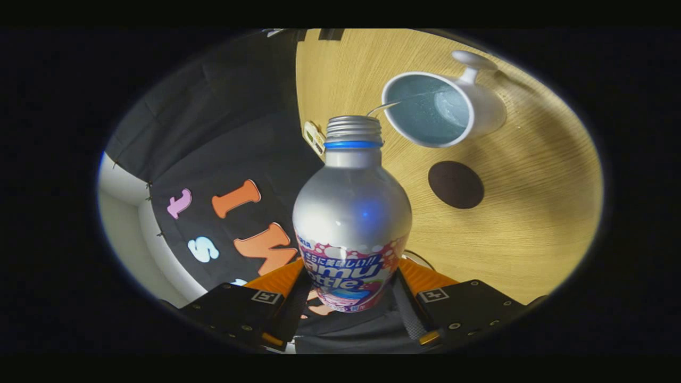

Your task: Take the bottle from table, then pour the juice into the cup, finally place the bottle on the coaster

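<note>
Gripping the bottle (352, 213) low on its label, your gripper (351, 298) has both fingers closed on its sides, leaving the open threaded neck clear to tip toward the cup (444, 109). A thin stream arcs from the mouth over the cup's rim (so pouring looks under way). The coaster (456, 184) sits on the table (532, 213) just beside the cup, handy for setting down.

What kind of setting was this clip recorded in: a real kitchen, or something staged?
Most likely a staged recording booth, not a kitchen: a bare wooden table backed by a black cloth wall, set with just a cup and a dark round coaster. The gripper grips an uncapped bottle, pouring.
</note>
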Demonstrator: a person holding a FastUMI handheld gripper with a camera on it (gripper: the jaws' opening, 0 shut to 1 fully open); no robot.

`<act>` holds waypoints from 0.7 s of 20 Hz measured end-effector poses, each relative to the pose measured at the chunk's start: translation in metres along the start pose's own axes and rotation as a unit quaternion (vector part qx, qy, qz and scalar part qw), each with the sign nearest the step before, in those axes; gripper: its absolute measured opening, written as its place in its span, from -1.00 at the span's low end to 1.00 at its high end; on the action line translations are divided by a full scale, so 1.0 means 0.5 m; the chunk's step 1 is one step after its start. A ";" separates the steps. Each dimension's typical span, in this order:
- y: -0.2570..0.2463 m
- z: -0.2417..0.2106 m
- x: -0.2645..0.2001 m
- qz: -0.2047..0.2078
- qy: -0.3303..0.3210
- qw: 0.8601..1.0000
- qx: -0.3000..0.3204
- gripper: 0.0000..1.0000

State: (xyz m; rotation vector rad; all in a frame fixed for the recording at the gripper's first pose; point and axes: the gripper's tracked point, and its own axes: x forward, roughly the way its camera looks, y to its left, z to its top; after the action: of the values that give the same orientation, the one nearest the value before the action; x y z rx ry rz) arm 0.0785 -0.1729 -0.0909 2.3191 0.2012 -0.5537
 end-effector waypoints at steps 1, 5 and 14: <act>0.000 0.000 0.000 -0.003 -0.001 1.000 0.000 0.57; 0.003 -0.001 0.000 -0.004 0.000 1.000 0.008 0.57; 0.004 -0.011 0.007 -0.011 0.009 1.000 0.024 0.57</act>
State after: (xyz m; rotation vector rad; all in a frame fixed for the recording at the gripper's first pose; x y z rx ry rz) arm 0.0840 -0.1703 -0.0878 2.3718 0.2250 -0.5556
